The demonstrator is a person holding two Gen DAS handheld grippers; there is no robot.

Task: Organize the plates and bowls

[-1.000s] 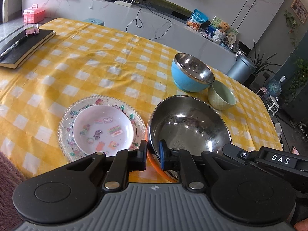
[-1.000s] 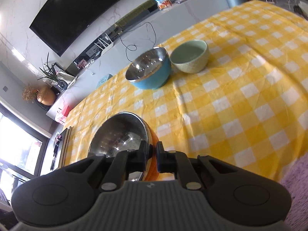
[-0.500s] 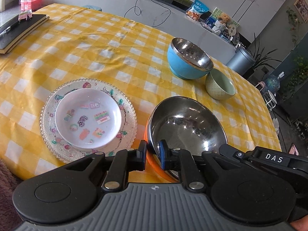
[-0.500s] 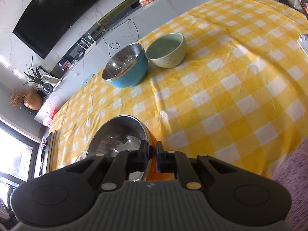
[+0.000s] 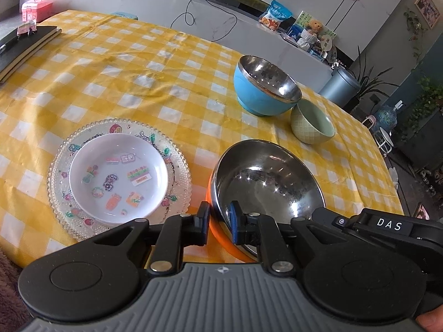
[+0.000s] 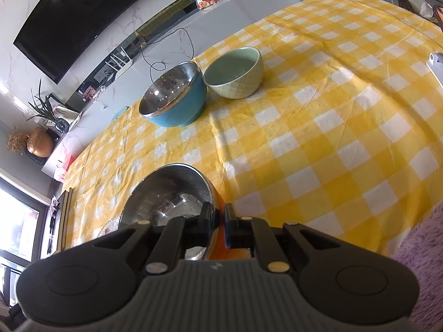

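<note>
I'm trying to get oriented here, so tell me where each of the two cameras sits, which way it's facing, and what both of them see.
Left wrist view: sits on the left gripper, looking down and forward across the checked tablecloth; its fingers straddle the orange steel bowl rim, and the right gripper and a fingertip show.
Right wrist view: sits on the right gripper, facing the TV wall; its jaws are opening around the same bowl's opposite rim.
Shared: orange steel bowl, blue bowl, green bowl.

2 close wrist views angled down across the table (image 5: 144, 63), both sharing the orange-sided steel bowl (image 5: 265, 182).
</note>
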